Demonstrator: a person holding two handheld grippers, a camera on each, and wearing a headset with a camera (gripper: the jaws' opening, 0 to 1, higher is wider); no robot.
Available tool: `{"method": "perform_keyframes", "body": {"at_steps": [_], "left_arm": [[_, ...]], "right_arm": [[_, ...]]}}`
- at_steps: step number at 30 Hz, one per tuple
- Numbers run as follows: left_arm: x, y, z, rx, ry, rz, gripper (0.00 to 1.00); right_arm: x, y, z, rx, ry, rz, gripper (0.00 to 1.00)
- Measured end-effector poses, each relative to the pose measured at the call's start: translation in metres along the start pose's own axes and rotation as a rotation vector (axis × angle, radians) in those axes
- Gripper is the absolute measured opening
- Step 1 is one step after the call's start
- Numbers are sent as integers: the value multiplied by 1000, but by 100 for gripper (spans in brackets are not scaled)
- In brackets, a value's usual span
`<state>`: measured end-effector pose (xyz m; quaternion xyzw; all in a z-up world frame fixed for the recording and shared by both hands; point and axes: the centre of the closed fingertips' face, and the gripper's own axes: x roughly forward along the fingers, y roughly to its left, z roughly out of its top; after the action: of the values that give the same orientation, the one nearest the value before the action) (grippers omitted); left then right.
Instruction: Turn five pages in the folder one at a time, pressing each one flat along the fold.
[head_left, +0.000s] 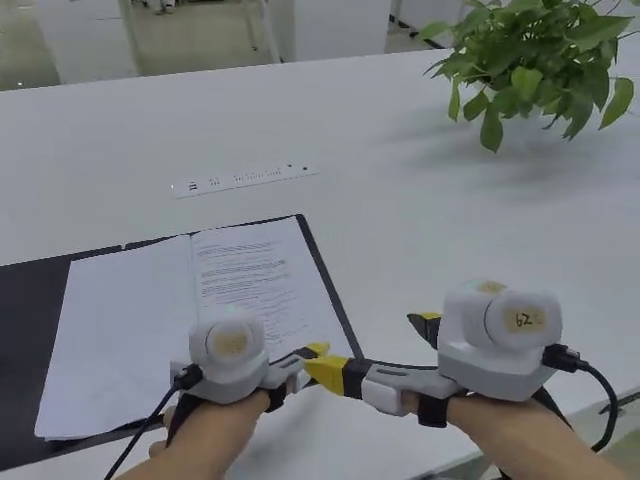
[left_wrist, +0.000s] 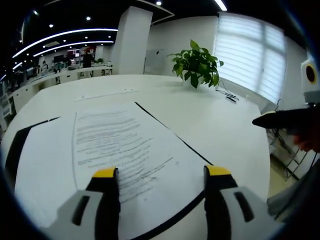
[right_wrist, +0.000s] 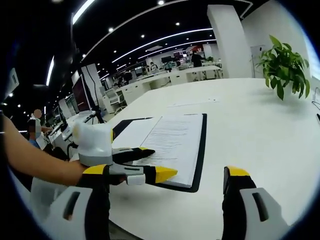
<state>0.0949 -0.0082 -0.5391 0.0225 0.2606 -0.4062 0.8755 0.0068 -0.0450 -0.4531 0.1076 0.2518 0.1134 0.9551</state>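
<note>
The folder lies open on the white table, with a black cover (head_left: 30, 300) and white pages. The printed right page (head_left: 245, 275) lies flat; a blank sheet (head_left: 120, 330) lies to its left. My left gripper (head_left: 290, 355) hovers open over the printed page's near right corner (left_wrist: 120, 150), with nothing between its wide-apart jaws. My right gripper (head_left: 375, 345) is open just right of the folder (right_wrist: 175, 140), its jaws pointing left toward the left gripper (right_wrist: 127, 162). The right gripper's tip (left_wrist: 280, 119) shows at the edge of the left gripper view.
A potted green plant (head_left: 540, 60) stands at the far right of the table (head_left: 420, 200). A flat white strip (head_left: 245, 180) lies beyond the folder. The table's near edge runs just below both hands. Office desks and a person (right_wrist: 35, 125) are far behind.
</note>
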Motion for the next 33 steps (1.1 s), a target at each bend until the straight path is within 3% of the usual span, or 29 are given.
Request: {"method": "perform_keyframes", "body": {"at_steps": [1,5,7,10,16,30,33], "left_arm": [[1,3,-1,32,-7,21,66],[3,5,-6,63,-17,50,62],[3,7,-8,121,-27,64,60],[1,8,-10,124,-76,60,59],[-1,17,-7,129,-112,65,50],[-2,11,-8,141,-143,48,38],[-1,19,-6,113,-144,79,30]], "right_arm": [[1,-1,-1,4,4,-1,94],[1,-3,-3,14,7,0,93],[1,-4,-3,24,5,1,93],[2,-5,-4,29,6,1,92],[7,-5,-10,24,27,9,92],[18,-2,-19,29,63,25,91],[19,-1,-20,29,69,28,91]]}}
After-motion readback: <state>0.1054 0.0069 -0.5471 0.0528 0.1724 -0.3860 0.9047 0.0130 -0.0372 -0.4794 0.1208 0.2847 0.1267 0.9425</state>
